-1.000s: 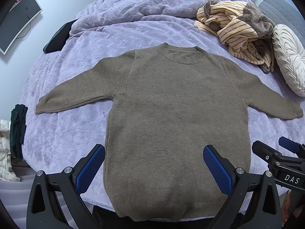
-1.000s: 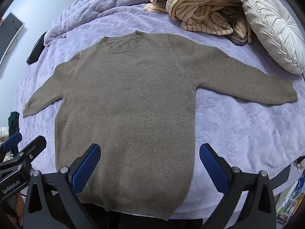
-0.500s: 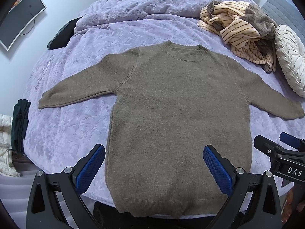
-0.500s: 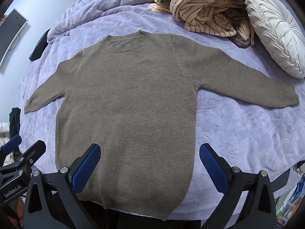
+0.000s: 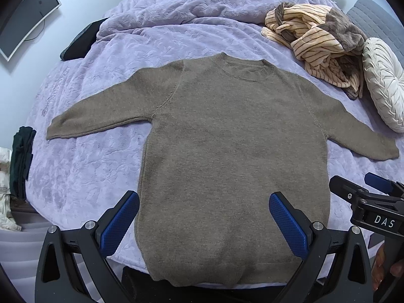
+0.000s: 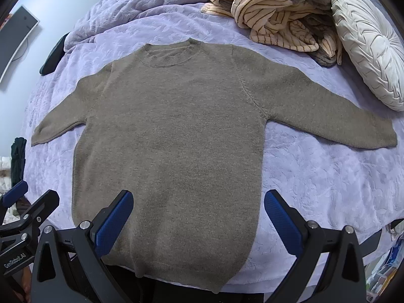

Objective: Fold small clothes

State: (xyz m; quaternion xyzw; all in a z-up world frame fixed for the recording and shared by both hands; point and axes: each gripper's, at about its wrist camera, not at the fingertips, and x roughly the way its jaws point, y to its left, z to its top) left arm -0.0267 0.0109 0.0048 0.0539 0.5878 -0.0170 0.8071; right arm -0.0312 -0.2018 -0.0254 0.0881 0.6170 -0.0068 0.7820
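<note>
A brown knit sweater (image 5: 227, 151) lies flat, front up, on the lilac bedspread (image 5: 83, 166), sleeves spread out to both sides and hem at the near bed edge. It also shows in the right wrist view (image 6: 176, 139). My left gripper (image 5: 204, 217) is open and empty, held above the sweater's hem. My right gripper (image 6: 199, 217) is open and empty, above the hem's right part. Each gripper shows at the edge of the other's view.
A striped cream and brown garment pile (image 5: 320, 43) lies at the far right, beside a round white cushion (image 5: 383, 80). A dark flat object (image 5: 80, 40) lies at the far left. A monitor (image 5: 22, 25) stands on the left. Dark clothes (image 5: 21, 156) hang off the bed's left side.
Both grippers have drawn back and risen slightly, so the sweater sits a little lower and smaller in both views. The sweater has not moved. Both jaws stay open.
</note>
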